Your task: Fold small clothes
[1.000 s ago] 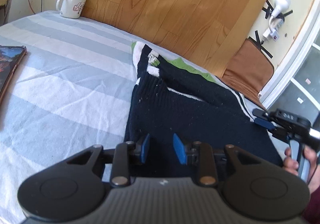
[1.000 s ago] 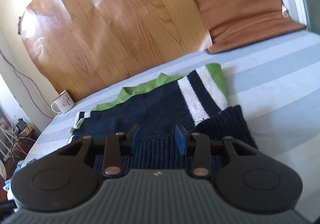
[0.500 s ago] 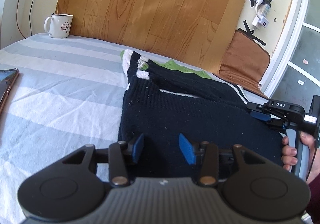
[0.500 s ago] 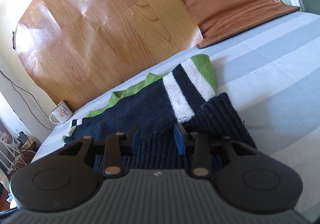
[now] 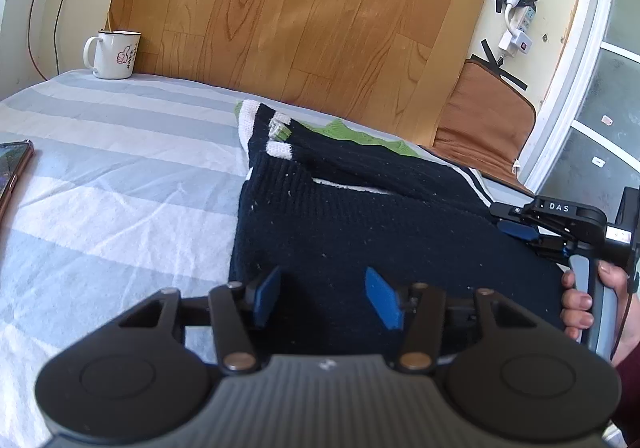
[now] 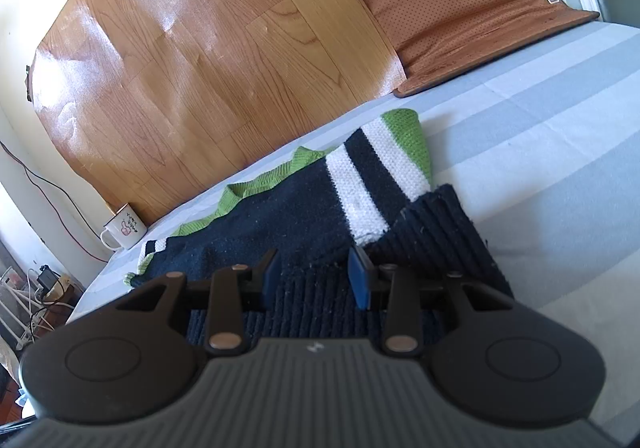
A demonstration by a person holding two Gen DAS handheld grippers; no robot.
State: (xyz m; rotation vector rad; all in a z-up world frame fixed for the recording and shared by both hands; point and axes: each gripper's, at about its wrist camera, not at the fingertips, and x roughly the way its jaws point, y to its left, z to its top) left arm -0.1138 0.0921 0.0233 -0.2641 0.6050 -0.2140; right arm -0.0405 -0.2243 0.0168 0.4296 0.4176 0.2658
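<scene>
Folded navy sweater (image 5: 360, 215), left gripper (image 5: 326, 298) apparently empty, jaws apart

Two hand-held grippers, both with jaws apart

The left gripper (image 5: 326, 296) has its blue pads spread wide, and nothing is between them. The right gripper (image 6: 314, 278) also holds its pads apart with nothing between them. In the left wrist view the right gripper (image 5: 520, 226) comes in from the right side, and the right hand (image 5: 582, 302) wraps its grey handle, fingers curled around it.
</scene>
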